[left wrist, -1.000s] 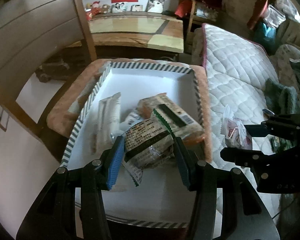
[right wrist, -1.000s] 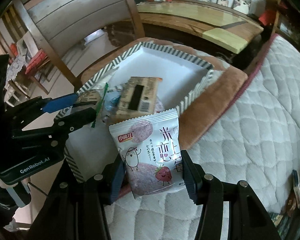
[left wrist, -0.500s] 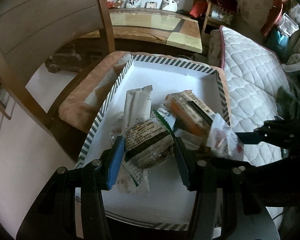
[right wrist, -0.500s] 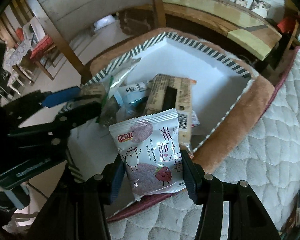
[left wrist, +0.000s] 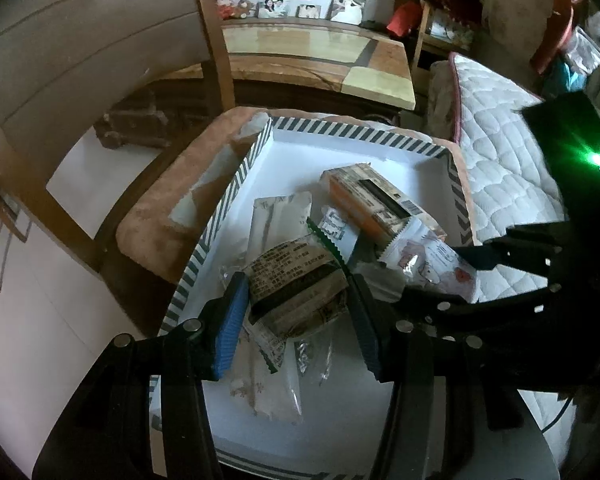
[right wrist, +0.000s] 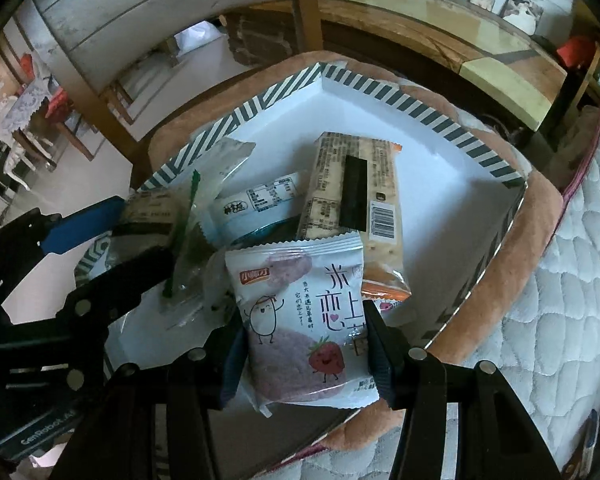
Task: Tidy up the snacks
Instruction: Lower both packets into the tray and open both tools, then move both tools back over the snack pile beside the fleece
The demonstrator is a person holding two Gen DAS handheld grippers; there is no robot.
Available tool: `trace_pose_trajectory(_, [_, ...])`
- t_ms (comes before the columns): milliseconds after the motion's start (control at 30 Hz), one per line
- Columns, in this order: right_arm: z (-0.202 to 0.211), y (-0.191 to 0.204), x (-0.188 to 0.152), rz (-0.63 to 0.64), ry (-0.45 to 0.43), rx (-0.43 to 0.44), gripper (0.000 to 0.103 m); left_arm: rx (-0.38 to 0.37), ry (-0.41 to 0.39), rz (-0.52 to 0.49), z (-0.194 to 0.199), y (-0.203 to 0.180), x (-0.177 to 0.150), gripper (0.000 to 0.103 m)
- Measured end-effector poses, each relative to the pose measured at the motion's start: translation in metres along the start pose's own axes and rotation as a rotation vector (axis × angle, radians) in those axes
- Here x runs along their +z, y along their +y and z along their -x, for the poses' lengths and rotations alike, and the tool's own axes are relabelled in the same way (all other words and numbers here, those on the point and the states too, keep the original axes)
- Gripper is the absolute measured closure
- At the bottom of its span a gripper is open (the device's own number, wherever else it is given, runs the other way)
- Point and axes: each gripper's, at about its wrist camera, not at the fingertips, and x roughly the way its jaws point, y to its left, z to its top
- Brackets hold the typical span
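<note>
Both my grippers have come in over the box (left wrist: 332, 132) since a second ago; the right one was out over the quilt (right wrist: 560, 280) then, and now its pouch hangs above the box's near corner.

My left gripper (left wrist: 296, 316) is pinched on a brown snack pack (left wrist: 296, 284), one blue pad on each side of it, held just above the pile inside the white, stripe-rimmed box. My right gripper (right wrist: 306, 354) is clamped on a white and purple pouch (right wrist: 300, 312) with a strawberry printed on it, fingers pressing both side edges.

Under the two held packs the box contains a long cracker packet (right wrist: 354, 196) with a black band and a barcode, a white and blue pack (right wrist: 256, 204) beside it, and a pale long wrapper (left wrist: 276, 216) along the left wall. In the left view the pouch's top edge overlaps the cracker packet's near end; I cannot tell whether they touch.

The box sits on a brown cushion (left wrist: 160, 216) at the edge of the quilt.
</note>
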Motion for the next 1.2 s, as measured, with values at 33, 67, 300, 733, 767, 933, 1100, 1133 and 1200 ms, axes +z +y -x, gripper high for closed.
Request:
trace_pose_trajectory(33, [0.001,-0.001,-0.001,-0.005,-0.008,0.002,0.051,0.000,0.002,0.004,0.000,0.001,0.000,0.050])
trace_pose_trajectory(67, [0.002,-0.001,-0.002,-0.010,-0.012,0.002,0.051,0.000,0.002,0.007,0.001,0.001,-0.001,0.050])
trace_pose_trajectory(300, [0.014,-0.003,-0.015,-0.044,-0.022,0.031,0.046,0.024,0.026,0.032,0.005,0.005,-0.003,0.047])
trace_pose_trajectory(733, [0.060,0.000,-0.057,-0.074,-0.099,0.039,0.043,0.015,-0.026,0.018,0.039,-0.021,-0.008,0.037])
trace_pose_trajectory(767, [0.063,-0.001,-0.061,-0.081,-0.104,0.037,0.042,0.011,-0.028,0.012,0.039,-0.026,-0.008,0.037])
trace_pose_trajectory(933, [0.079,-0.014,-0.083,-0.121,-0.125,0.016,0.042,-0.019,-0.030,-0.024,0.044,-0.053,-0.010,0.037])
trace_pose_trajectory(1100, [0.093,-0.030,-0.103,-0.164,-0.141,-0.004,0.041,-0.043,-0.025,-0.056,0.045,-0.075,-0.011,0.037])
trace_pose_trajectory(1133, [0.095,-0.032,-0.107,-0.170,-0.144,-0.008,0.041,-0.051,-0.024,-0.064,0.045,-0.081,-0.011,0.037])
trace_pose_trajectory(1200, [0.100,-0.037,-0.115,-0.184,-0.152,-0.023,0.041,-0.062,-0.022,-0.077,0.046,-0.091,-0.011,0.037])
